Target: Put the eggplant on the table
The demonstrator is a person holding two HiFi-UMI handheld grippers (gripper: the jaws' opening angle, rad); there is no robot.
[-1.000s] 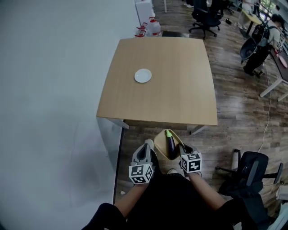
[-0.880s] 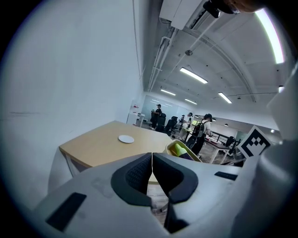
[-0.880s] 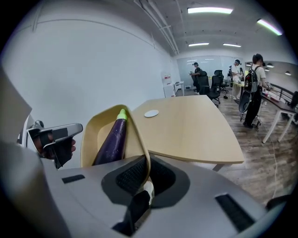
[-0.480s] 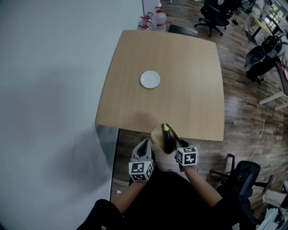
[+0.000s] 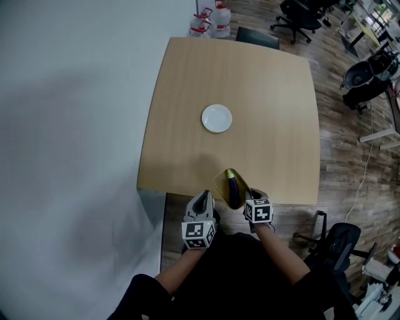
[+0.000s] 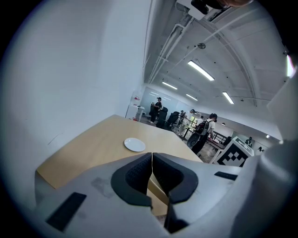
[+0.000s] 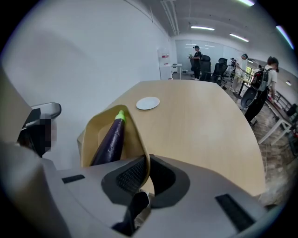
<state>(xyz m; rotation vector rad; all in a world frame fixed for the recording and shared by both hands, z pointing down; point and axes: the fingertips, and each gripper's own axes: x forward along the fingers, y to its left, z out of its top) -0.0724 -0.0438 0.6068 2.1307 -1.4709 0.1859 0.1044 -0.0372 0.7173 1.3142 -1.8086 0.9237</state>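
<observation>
A dark purple eggplant (image 5: 234,189) (image 7: 109,142) with a green stem lies in a tan bowl (image 5: 220,187) (image 7: 95,135). My right gripper (image 5: 249,197) (image 7: 146,169) is shut on the bowl's rim and holds it over the near edge of the wooden table (image 5: 262,94) (image 7: 200,121). My left gripper (image 5: 201,206) (image 6: 152,169) is shut on nothing. It hovers just left of the bowl, at the table's near edge.
A small white plate (image 5: 217,118) (image 6: 134,144) (image 7: 148,102) sits mid-table. A white wall runs along the left. Water jugs (image 5: 212,19) stand beyond the far edge. Office chairs (image 5: 340,240) stand at the right and behind, on the wood floor.
Both grippers have moved forward to the table. The bowl with the eggplant, earlier over the floor short of the table, now hangs over its near edge.
</observation>
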